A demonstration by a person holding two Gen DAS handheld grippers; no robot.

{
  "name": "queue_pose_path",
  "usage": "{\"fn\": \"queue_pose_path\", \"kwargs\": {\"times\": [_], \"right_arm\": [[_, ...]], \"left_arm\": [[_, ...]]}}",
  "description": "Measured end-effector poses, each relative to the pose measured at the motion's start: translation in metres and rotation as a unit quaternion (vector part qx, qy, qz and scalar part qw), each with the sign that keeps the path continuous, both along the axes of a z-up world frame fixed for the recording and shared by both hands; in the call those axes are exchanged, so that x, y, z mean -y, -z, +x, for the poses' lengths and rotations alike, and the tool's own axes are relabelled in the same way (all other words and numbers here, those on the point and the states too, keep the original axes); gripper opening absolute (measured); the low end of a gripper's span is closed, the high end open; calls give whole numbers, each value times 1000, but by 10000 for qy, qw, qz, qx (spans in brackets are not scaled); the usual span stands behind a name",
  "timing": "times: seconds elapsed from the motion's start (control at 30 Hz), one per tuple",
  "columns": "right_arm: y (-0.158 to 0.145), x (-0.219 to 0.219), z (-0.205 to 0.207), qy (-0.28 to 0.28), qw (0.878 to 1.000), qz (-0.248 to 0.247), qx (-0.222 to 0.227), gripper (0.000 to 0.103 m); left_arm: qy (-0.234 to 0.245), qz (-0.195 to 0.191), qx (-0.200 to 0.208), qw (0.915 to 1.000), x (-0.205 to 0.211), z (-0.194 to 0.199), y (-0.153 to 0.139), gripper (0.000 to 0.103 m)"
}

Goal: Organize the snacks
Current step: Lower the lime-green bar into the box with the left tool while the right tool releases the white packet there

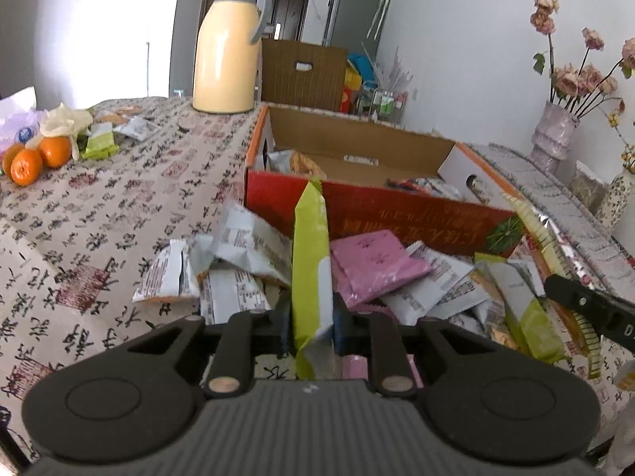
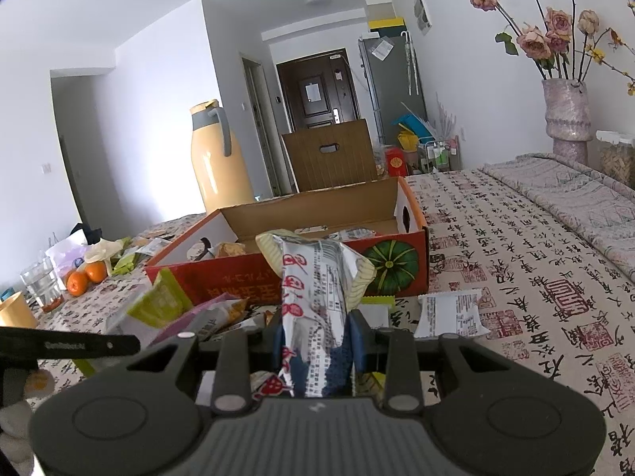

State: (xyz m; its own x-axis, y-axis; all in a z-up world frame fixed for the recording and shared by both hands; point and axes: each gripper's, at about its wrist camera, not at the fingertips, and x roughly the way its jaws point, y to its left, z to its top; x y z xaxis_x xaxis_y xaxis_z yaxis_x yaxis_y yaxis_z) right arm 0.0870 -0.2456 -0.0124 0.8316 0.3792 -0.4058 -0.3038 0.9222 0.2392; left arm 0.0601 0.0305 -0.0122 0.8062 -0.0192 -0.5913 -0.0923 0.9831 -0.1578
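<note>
My left gripper is shut on a green and white snack packet that stands upright between its pads, in front of the red cardboard box. Behind it lies a heap of loose packets: a pink packet and several white ones. In the right wrist view my right gripper is shut on a silver packet with red print, held upright before the same box. The box holds a few packets. A finger of the right gripper shows at the left view's right edge.
A yellow thermos jug stands behind the box. Oranges and more packets lie at the far left, with a glass and a yellow cup. A vase of dried roses stands at the right. One white packet lies apart on the patterned tablecloth.
</note>
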Motion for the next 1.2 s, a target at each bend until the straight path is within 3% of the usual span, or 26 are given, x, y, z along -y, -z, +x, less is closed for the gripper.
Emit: {"fn": "queue_pose_path", "kwargs": {"times": [0.23,0.53,0.97,1.2], "right_arm": [[-7,3,-2,11,9999,-25,113,31],[-22,-2,17,16,9992,-138,379,31],[-53,-18,79,84,9964,-329,781,31],[-60,-26,122,130,9957,-459,789,31]], "left_arm": [[59,33,394,9992,3,-7,-23,19],[93,52,740,9972,11,14,-48,19],[49,105,1008,9948,22,68,-73,19],[-49,129,1000,9949,22,106,-76,19]]}}
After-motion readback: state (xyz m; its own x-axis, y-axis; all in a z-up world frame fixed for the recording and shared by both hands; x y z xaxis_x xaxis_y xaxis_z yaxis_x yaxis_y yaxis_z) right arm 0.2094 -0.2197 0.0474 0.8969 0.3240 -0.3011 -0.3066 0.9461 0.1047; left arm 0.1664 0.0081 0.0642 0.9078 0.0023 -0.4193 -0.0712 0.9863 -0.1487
